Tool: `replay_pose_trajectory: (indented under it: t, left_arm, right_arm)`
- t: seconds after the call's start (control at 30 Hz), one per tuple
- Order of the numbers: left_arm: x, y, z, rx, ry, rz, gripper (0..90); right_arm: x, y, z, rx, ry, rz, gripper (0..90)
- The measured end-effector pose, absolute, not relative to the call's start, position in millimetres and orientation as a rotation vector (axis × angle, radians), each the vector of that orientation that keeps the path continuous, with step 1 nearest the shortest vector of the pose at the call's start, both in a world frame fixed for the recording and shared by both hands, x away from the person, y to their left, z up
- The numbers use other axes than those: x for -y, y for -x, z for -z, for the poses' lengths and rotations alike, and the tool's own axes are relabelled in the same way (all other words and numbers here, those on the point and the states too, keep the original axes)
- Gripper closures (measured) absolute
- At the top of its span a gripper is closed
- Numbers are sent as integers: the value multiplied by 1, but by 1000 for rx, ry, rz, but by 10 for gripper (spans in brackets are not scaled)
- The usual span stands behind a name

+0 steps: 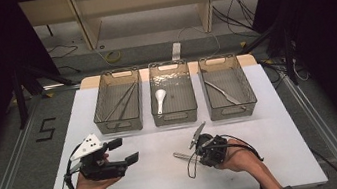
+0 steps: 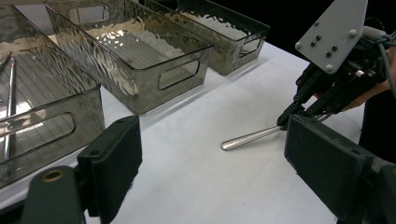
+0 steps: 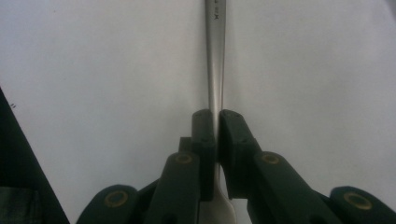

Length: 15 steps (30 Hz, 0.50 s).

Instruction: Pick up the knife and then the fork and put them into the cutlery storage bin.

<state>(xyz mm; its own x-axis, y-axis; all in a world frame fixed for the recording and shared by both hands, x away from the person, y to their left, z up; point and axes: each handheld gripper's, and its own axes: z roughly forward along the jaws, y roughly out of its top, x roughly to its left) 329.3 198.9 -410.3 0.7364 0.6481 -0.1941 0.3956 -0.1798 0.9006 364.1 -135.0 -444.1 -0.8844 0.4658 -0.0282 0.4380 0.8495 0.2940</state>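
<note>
From above, the right gripper [image 1: 196,152] is clenched on a metal spoon [image 1: 182,156] low over the tabletop [image 1: 287,157]; the left gripper [image 2: 210,163], released, watches its handle stick out unsupported; close up, that thin grip could let it swivel or slip.

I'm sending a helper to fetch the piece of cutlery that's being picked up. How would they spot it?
On the white table, look in front of the three smoky bins, on the bare stretch below the middle one. The metal utensil lies there, its slim shiny handle clamped in the right gripper; the other cutlery sits inside bins.
</note>
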Motion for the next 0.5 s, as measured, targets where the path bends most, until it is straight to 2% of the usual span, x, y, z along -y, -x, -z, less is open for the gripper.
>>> replay_pose_trajectory:
  t: [0.5]
  left_arm:
    - [-199,-330,410,-821,-1803,-276,187]
  right_arm:
    - [170,-379,420,-2824,-880,-570,854]
